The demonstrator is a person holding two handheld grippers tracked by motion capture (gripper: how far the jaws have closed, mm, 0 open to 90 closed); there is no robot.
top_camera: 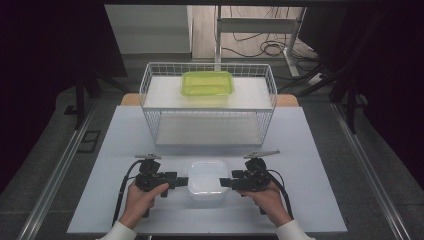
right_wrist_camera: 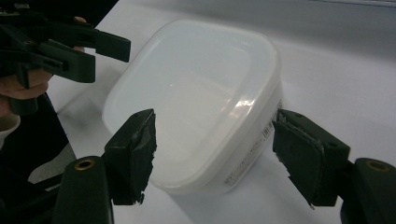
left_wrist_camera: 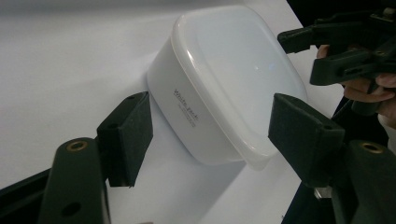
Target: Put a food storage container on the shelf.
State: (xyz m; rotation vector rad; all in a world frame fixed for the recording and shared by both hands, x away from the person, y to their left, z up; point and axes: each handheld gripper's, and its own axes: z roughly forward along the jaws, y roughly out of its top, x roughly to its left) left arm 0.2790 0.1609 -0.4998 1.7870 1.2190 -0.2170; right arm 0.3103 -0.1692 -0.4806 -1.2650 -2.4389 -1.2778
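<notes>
High view: we see a white lidded container (top_camera: pixel 206 179) resting on the pale desk (top_camera: pixel 310 150) near its front edge, between the two tools. The left tool (top_camera: pixel 182 181) points at the container's left side and the right tool (top_camera: pixel 225 182) at its right side; each is held in a hand, left hand (top_camera: pixel 141 198) and right hand (top_camera: pixel 266 196), entering from the bottom. Behind the container stands a white wire basket (top_camera: pixel 208 102), with a yellow-green lidded box (top_camera: pixel 207 83) resting on its upper shelf, well apart from both tools.

Left gripper view: we look along the left tool (left_wrist_camera: pixel 210 135), whose jaws are spread wide. The container (left_wrist_camera: pixel 224 79) lies between and just beyond them, one corner reaching into the gap; we cannot tell whether either pad touches it. The other tool appears beyond the container's far side.

Right gripper view: the right tool (right_wrist_camera: pixel 212 154) likewise has its jaws spread, with the container (right_wrist_camera: pixel 196 98) sitting in the gap. The jaw at the right of this view lies right at the container's labelled wall; the other jaw overlaps the lid's near edge in this view. Nothing is pinched.
</notes>
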